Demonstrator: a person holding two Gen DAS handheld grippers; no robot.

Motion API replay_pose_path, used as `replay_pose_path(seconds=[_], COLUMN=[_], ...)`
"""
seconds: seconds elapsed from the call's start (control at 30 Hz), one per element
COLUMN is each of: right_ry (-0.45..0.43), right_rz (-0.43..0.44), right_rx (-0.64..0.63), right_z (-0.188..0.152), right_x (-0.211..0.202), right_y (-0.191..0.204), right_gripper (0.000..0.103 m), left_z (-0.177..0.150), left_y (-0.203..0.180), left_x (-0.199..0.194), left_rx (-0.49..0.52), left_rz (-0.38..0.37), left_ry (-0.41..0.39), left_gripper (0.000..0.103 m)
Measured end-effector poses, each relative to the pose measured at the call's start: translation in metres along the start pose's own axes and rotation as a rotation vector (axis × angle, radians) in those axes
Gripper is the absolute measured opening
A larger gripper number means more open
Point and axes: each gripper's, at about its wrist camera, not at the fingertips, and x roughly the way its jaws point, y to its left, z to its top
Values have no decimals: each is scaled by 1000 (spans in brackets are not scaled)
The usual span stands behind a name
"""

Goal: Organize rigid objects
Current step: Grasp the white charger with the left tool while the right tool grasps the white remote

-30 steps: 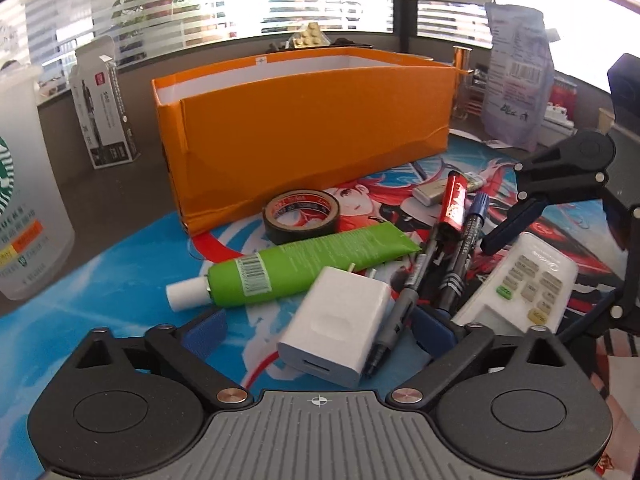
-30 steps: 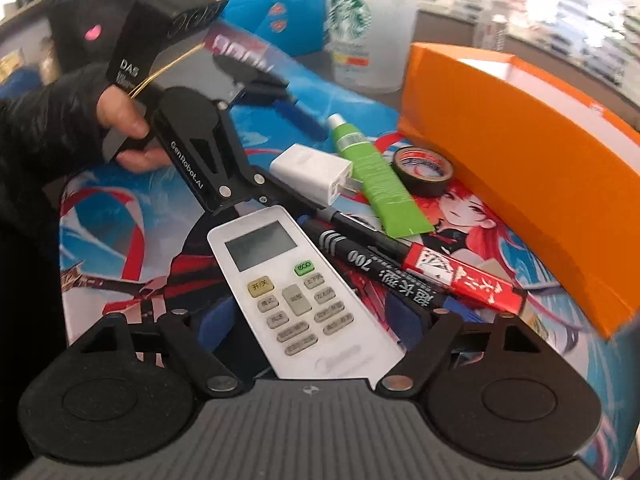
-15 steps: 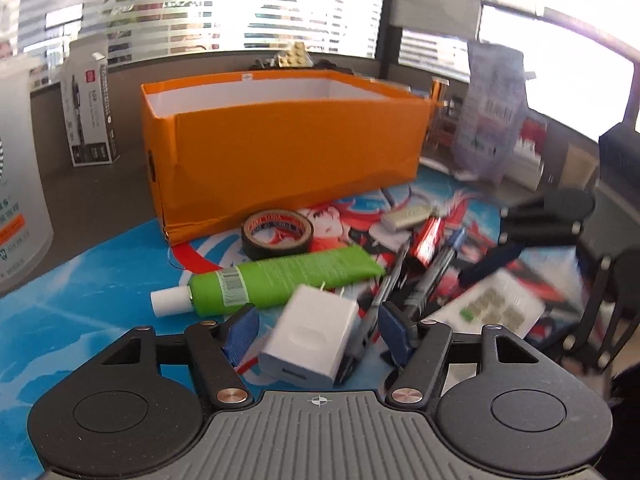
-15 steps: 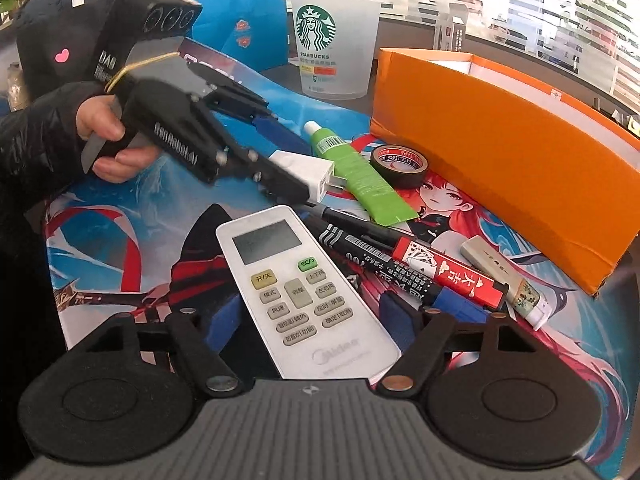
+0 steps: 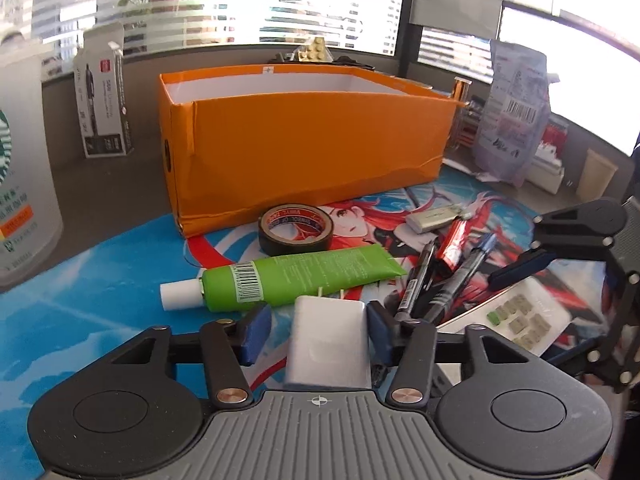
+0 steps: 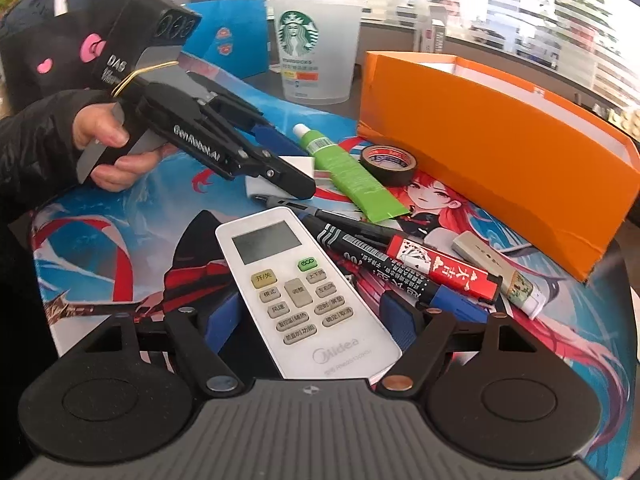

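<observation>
A white charger (image 5: 328, 352) lies on the printed mat between the fingers of my left gripper (image 5: 316, 332), whose jaws are closing. The right pad (image 5: 378, 332) is at the charger's side, while a small gap remains at the left pad (image 5: 256, 332). In the right wrist view a hand holds that gripper (image 6: 288, 160) over the charger (image 6: 300, 164). My right gripper (image 6: 310, 320) stands open around the lower end of a white remote (image 6: 296, 280), which lies flat. An orange box (image 5: 304, 148) stands open-topped behind the pile.
Ahead of the charger lie a green tube (image 5: 304, 276), a black tape roll (image 5: 296, 228), black markers (image 5: 416, 284), a red marker (image 6: 440, 268) and a white stick (image 6: 500, 272). A Starbucks cup (image 6: 316, 48) stands at the mat's far corner. A pen box (image 5: 104, 96) and a plastic bag (image 5: 516, 108) flank the orange box.
My left gripper's fingers have drawn in from wide apart to close around the charger, now centred between them. The right gripper still straddles the remote, with its view slightly rolled.
</observation>
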Motion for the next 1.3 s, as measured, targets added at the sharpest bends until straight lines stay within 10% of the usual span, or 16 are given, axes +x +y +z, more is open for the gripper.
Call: replay_pose_path(seconds=[0.43,1.2,1.3], right_ry=[26,-35,-41], right_rz=[-183,-235,-246], right_rx=[142,175,176], right_z=[-1,-8,-9], right_x=[-4,-7,-7], right_y=[22,28,29], right_gripper=[75,59,57], left_z=[-2,-23,-26], left_y=[-10,-35,-40], left_x=[-4,-23,-26], left_rx=[-61,-140,-144], left_rz=[166,332,339], left_ry=[8,-19,-32], left_gripper=[39,49,37])
